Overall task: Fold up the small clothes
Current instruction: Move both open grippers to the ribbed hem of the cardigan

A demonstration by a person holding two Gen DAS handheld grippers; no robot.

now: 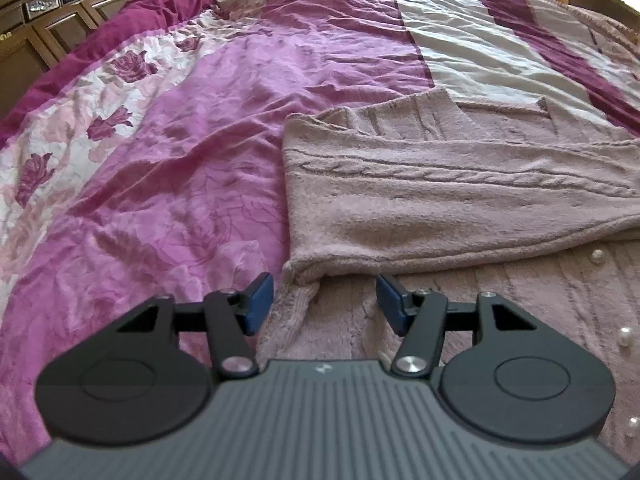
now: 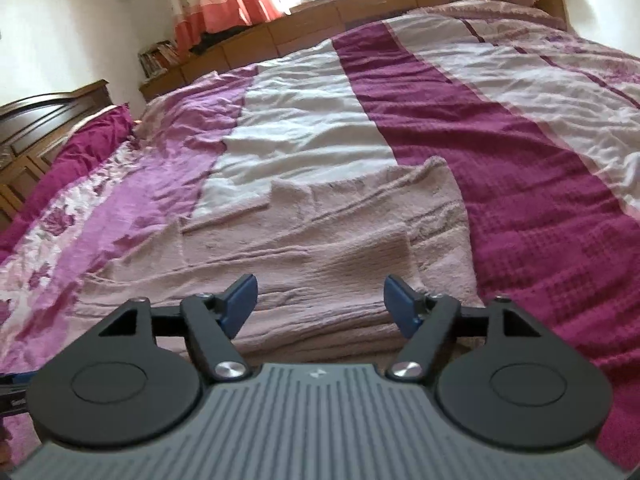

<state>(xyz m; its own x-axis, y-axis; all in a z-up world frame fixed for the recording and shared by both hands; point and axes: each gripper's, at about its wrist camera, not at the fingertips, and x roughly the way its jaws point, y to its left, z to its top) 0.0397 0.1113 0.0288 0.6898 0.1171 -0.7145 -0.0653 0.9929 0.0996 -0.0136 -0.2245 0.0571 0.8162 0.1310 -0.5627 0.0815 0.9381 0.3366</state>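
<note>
A pale pink knitted cardigan (image 1: 440, 208) with cable pattern and pearl buttons (image 1: 597, 256) lies flat on the bed; one sleeve is folded across its body. My left gripper (image 1: 325, 300) is open and empty, just above the cardigan's near left edge by the sleeve fold. The cardigan also shows in the right wrist view (image 2: 320, 248), spread ahead with creases. My right gripper (image 2: 320, 304) is open and empty, low over the cardigan's near part.
The bed has a pink, magenta and white striped bedspread (image 1: 180, 160) with a floral band at the left. A dark wooden headboard (image 1: 40, 12) stands at the far left. A wooden ledge (image 2: 360, 4), curtains and window lie beyond the bed.
</note>
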